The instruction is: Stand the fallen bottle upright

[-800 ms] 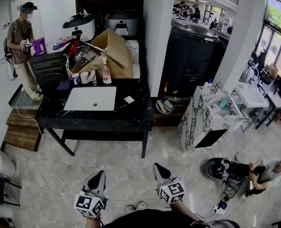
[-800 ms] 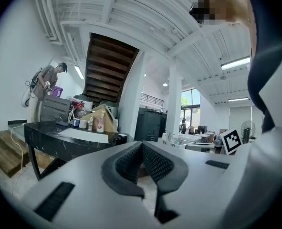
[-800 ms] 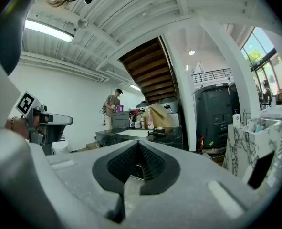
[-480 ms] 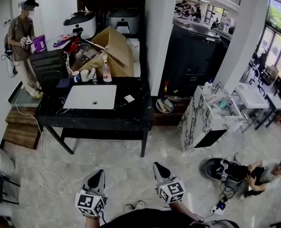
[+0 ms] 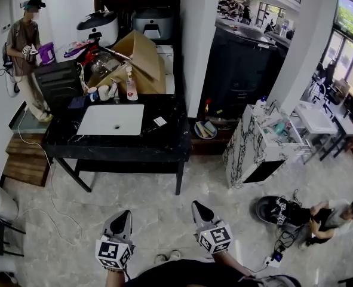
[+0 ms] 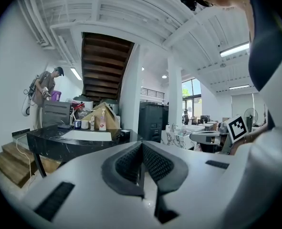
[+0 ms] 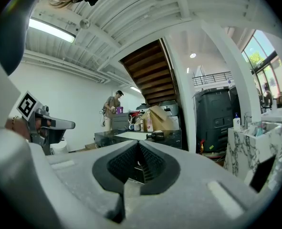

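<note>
Black table (image 5: 92, 145) well ahead, both my grippers closed on nothing.
Head view: my left gripper (image 5: 126, 213) and right gripper (image 5: 196, 204) hang over open tiled floor (image 5: 164, 202), well short of the table. A pump bottle (image 5: 130, 87) stands upright by the cardboard box (image 5: 141, 58), its label too small to read. A small dark item with a white patch (image 5: 160, 122), perhaps the fallen bottle, lies near the table's right edge. Left gripper view: jaws together, nothing between. Right gripper view: jaws together, nothing held.
</note>
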A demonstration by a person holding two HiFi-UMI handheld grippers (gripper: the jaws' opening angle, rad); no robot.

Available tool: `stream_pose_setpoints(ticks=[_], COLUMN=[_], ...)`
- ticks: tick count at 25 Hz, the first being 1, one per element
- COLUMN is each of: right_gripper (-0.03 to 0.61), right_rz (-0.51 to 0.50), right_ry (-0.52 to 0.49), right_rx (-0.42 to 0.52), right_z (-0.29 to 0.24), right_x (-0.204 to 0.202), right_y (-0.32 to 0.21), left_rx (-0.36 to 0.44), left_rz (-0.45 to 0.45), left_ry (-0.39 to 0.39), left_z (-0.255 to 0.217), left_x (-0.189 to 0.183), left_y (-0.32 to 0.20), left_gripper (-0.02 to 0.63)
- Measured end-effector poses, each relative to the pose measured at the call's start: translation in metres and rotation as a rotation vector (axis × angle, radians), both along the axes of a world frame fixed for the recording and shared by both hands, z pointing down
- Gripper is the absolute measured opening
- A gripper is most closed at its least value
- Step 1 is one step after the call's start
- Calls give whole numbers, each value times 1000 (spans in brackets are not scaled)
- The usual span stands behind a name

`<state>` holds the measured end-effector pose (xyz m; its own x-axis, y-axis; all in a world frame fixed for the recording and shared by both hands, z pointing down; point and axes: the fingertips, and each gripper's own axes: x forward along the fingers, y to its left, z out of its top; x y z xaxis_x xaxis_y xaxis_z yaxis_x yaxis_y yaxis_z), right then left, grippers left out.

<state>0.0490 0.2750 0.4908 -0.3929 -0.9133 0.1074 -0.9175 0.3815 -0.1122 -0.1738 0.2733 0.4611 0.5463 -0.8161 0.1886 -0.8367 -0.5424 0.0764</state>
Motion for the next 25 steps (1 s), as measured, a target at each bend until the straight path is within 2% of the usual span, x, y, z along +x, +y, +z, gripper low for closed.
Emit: stream_pose_setpoints(ticks=[3,8,12,20,25], right_gripper=[5,166,183,235,239], right_rz=[-48,-37,-1,-48,-50], right_ry=[-10,19,49,49,71], right_rx=[20,24,22,26,14], right_z=[-3,-5,-4,-2,5], right_x=[-5,-2,13,33,52], right_y=[0,-9,-19,-39,-52], left_rx=[0,-24,-22,-34,-31], left_rz=[1,-6,-8,-24,-44], left_ry=[-10,7,21,25,42], left_z=[4,7,9,18,25], left_x=[2,6,16,39,56], left_y=[-1,-6,-17,-42,-53], left_gripper=[0,0,0,0,1])
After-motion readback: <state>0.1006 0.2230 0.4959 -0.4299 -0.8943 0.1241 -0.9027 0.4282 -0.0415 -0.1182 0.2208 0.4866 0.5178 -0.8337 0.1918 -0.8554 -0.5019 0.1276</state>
